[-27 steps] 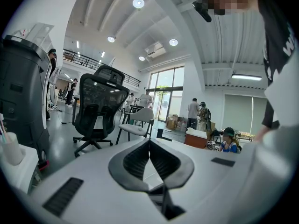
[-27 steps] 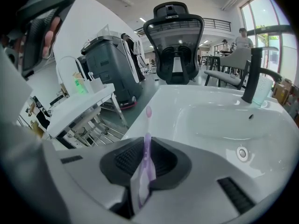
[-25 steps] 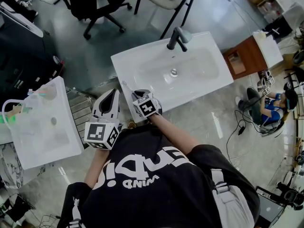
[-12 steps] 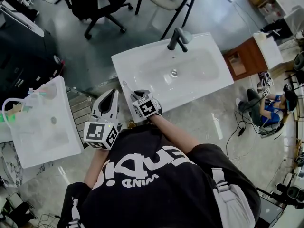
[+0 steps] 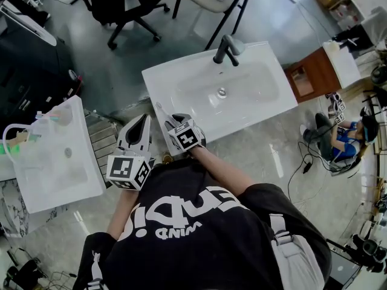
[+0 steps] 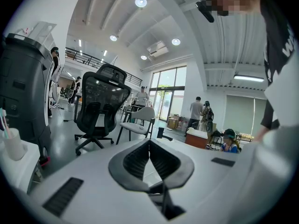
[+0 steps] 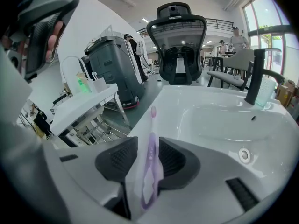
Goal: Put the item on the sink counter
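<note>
The right hand-held gripper (image 7: 148, 144), its jaws just opened wide, straddles the purple toothbrush (image 7: 151, 127) lying along the sink counter's (image 7: 187, 101) left rim, near its edge. The left hand-held gripper (image 6: 149, 146), pressed together, hangs off that edge, over open floor.

L gripper (image 5: 143, 118) held near level, close to the torso, jaws shut, tips meeting, nothing btwn. R gripper (image 5: 168, 119) tilted down, forearm reaching fwd. Its jaws have just been opening, now wide, toothbrush (image 7: 150, 141) loose btwn pads.
</note>
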`<state>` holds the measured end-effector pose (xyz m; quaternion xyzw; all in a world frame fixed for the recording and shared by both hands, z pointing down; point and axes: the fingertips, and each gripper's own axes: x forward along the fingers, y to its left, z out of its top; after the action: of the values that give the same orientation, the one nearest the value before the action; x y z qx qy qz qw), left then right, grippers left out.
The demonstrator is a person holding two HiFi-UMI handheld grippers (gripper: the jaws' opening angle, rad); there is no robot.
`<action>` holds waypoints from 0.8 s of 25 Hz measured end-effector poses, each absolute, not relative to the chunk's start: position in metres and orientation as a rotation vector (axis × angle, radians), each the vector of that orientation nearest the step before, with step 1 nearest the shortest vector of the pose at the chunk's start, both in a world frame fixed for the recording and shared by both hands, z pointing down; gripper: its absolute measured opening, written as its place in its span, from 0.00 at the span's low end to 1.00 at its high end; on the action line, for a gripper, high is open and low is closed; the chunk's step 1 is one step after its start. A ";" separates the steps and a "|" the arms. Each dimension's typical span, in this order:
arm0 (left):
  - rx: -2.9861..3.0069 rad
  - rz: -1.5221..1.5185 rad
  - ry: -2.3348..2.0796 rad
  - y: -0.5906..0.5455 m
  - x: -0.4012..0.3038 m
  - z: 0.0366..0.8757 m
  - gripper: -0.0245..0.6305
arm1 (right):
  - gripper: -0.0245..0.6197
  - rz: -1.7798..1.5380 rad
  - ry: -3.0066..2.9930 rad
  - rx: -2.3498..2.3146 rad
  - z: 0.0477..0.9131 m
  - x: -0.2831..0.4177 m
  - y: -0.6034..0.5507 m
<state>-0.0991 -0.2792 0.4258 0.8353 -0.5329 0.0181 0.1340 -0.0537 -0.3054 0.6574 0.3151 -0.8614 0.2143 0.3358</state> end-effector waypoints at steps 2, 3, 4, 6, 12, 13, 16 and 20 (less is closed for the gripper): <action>2.418 0.053 -1.546 -0.279 -0.100 0.427 0.07 | 0.27 0.561 -2.242 0.833 0.658 -0.051 -0.306; 2.416 0.053 -1.546 -0.279 -0.100 0.427 0.07 | 0.27 0.563 -2.244 0.842 0.657 -0.050 -0.308; 2.415 0.051 -1.546 -0.279 -0.100 0.427 0.07 | 0.27 0.558 -2.251 0.855 0.654 -0.049 -0.309; 2.415 0.049 -1.545 -0.279 -0.099 0.427 0.07 | 0.25 0.552 -2.262 0.887 0.650 -0.046 -0.312; 2.414 0.043 -1.534 -0.278 -0.098 0.430 0.07 | 0.10 0.534 -2.289 0.939 0.637 -0.038 -0.315; 2.412 0.042 -1.533 -0.279 -0.098 0.431 0.07 | 0.09 0.526 -2.298 0.944 0.633 -0.037 -0.316; 2.404 0.052 -1.524 -0.279 -0.098 0.433 0.07 | 0.07 0.520 -2.315 0.923 0.624 -0.035 -0.312; 2.401 0.062 -1.508 -0.280 -0.096 0.435 0.07 | 0.07 0.510 -2.368 0.895 0.600 -0.033 -0.304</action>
<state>-0.0961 -0.2799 0.4348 0.8368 -0.5256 0.0215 0.1520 -0.0328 -0.3041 0.6004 0.3332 -0.8814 0.1898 0.2759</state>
